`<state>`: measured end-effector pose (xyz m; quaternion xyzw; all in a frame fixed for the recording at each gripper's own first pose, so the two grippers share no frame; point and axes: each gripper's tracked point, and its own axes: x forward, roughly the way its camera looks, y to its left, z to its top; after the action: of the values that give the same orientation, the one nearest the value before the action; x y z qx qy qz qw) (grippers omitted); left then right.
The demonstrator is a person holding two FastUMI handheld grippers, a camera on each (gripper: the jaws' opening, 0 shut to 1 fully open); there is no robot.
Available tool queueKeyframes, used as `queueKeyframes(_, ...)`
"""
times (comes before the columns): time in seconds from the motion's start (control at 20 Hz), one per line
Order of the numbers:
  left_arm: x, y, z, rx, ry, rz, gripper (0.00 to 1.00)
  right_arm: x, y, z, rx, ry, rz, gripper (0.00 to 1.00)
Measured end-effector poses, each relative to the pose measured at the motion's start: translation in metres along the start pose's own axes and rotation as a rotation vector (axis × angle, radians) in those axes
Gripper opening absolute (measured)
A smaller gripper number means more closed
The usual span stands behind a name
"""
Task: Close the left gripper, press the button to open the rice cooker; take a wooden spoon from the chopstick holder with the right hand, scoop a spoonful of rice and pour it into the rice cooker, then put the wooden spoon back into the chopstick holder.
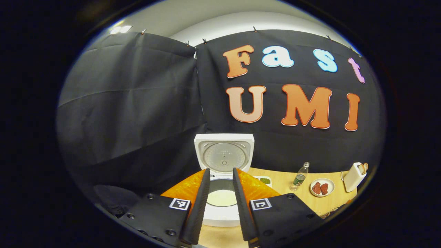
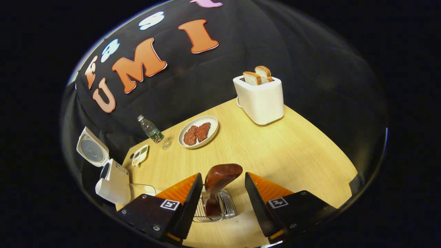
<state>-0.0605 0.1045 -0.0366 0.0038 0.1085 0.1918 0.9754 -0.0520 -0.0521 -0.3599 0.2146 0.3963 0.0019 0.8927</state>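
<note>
Rice cooker: white, square-bodied rice cooker [image 1: 223,193] stands at the left end of the pale wooden tabletop [image 2: 282,151], lid [image 1: 224,154] upright, white rice visible in the inner pot. Button step looks complete.

Left gripper [image 1: 220,203]: jaws a narrow gap apart, empty, hovering in front of the cooker's rim.

Right gripper [image 2: 222,193]: jaws wide, straddling the dark reddish-brown wooden spoon [image 2: 220,179], which stands in the wire chopstick holder [image 2: 215,208] near the front edge of the tabletop. Neither finger touches the spoon.

Risks:
- Spoon sits nearer the left finger; an off-centre close may push it sideways and tip the light wire holder.
- A grip on the rounded, glossy top may slip or twist.
- Lifting at an angle may snag the spoon on the wires and drag the holder.
- Rice source not identifiable from here.
</note>
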Motion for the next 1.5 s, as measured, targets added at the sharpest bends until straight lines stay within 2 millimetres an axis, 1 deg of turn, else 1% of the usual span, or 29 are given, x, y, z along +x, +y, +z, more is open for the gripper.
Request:
queueKeyframes(0.05, -0.004, 0.003, -0.001, -0.009, -0.001, 0.011, 0.53, 0.004, 0.001, -0.003, 0.005, 0.004, 0.005, 0.73)
queueKeyframes(0.1, -0.005, 0.006, 0.001, -0.017, -0.003, 0.018, 0.59, 0.008, 0.003, -0.004, 0.014, 0.008, 0.009, 0.69)
queueKeyframes(0.15, -0.005, 0.010, 0.000, -0.021, -0.003, 0.029, 0.63, 0.011, 0.005, -0.006, 0.026, 0.012, 0.011, 0.62)
queueKeyframes(0.2, -0.005, 0.014, -0.001, -0.020, 0.000, 0.042, 0.68, 0.012, 0.007, -0.007, 0.040, 0.014, 0.014, 0.57)
queueKeyframes(0.25, -0.003, 0.019, 0.000, -0.019, 0.001, 0.051, 0.69, 0.013, 0.009, -0.009, 0.055, 0.019, 0.012, 0.46)
queueKeyframes(0.35, 0.001, 0.020, -0.003, -0.027, 0.015, 0.045, 0.69, 0.015, 0.008, -0.015, 0.093, 0.037, 0.000, 0.38)
queueKeyframes(0.5, 0.010, 0.022, -0.012, -0.041, 0.048, 0.024, 0.69, 0.015, 0.011, -0.013, 0.136, 0.013, -0.013, 0.32)
queueKeyframes(0.6, 0.016, 0.028, -0.013, -0.033, 0.052, 0.024, 0.68, 0.015, 0.012, -0.011, 0.146, -0.009, -0.027, 0.23)
queueKeyframes(0.75, 0.027, 0.035, -0.012, -0.033, 0.050, 0.022, 0.69, 0.009, 0.015, -0.013, 0.139, -0.042, -0.065, 0.19)
queueKeyframes(0.9, 0.037, 0.038, -0.018, -0.027, 0.058, 0.007, 0.68, -0.001, 0.019, -0.013, 0.109, -0.085, -0.094, 0.15)
queueKeyframes(1.0, 0.043, 0.037, -0.019, -0.035, 0.061, -0.011, 0.69, -0.010, 0.025, -0.007, 0.096, -0.120, -0.093, 0.15)
queueKeyframes(1.15, 0.054, 0.035, -0.015, -0.046, 0.033, -0.045, 0.69, -0.026, 0.028, 0.014, 0.085, -0.182, -0.119, 0.14)
queueKeyframes(1.2, 0.055, 0.034, -0.011, -0.048, 0.019, -0.059, 0.78, -0.033, 0.030, 0.023, 0.085, -0.204, -0.126, 0.15)
queueKeyframes(1.25, 0.058, 0.037, -0.009, -0.047, 0.005, -0.060, 0.85, -0.039, 0.033, 0.032, 0.084, -0.223, -0.129, 0.14)
queueKeyframes(1.3, 0.061, 0.040, -0.005, -0.043, -0.009, -0.062, 0.99, -0.046, 0.037, 0.039, 0.085, -0.242, -0.131, 0.15)
queueKeyframes(1.4, 0.065, 0.049, 0.000, -0.040, -0.041, -0.055, 1.00, -0.059, 0.045, 0.054, 0.096, -0.271, -0.147, 0.15)
queueKeyframes(1.5, 0.070, 0.053, -0.001, -0.042, -0.053, -0.056, 1.00, -0.071, 0.061, 0.065, 0.091, -0.298, -0.147, 0.15)
